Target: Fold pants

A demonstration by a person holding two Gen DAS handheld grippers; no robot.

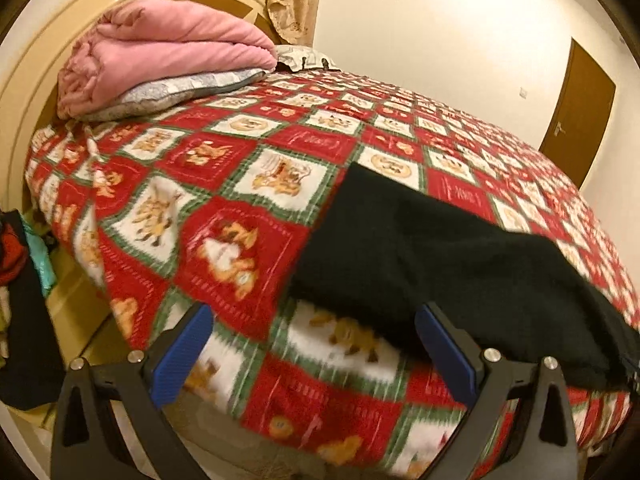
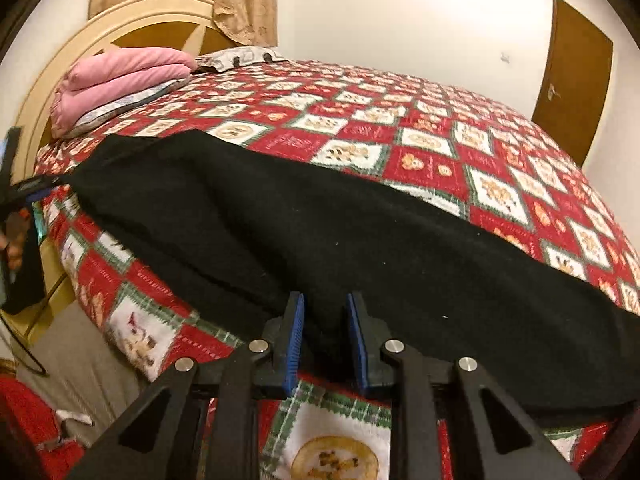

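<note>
Pants [image 2: 320, 232] — seemingly between right gripper [image 2: 325, 340] pads

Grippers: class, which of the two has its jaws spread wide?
The left gripper: its blue pads stand far apart beside the black pants. The right gripper is nearly closed around the pants' edge.

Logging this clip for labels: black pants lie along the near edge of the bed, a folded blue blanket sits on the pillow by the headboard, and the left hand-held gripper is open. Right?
One error: the blanket is pink, not blue, as the left wrist view shows. The pants do lie along the bed's near edge, the blanket sits on the pillow by the headboard, and the left hand-held gripper is open.
</note>
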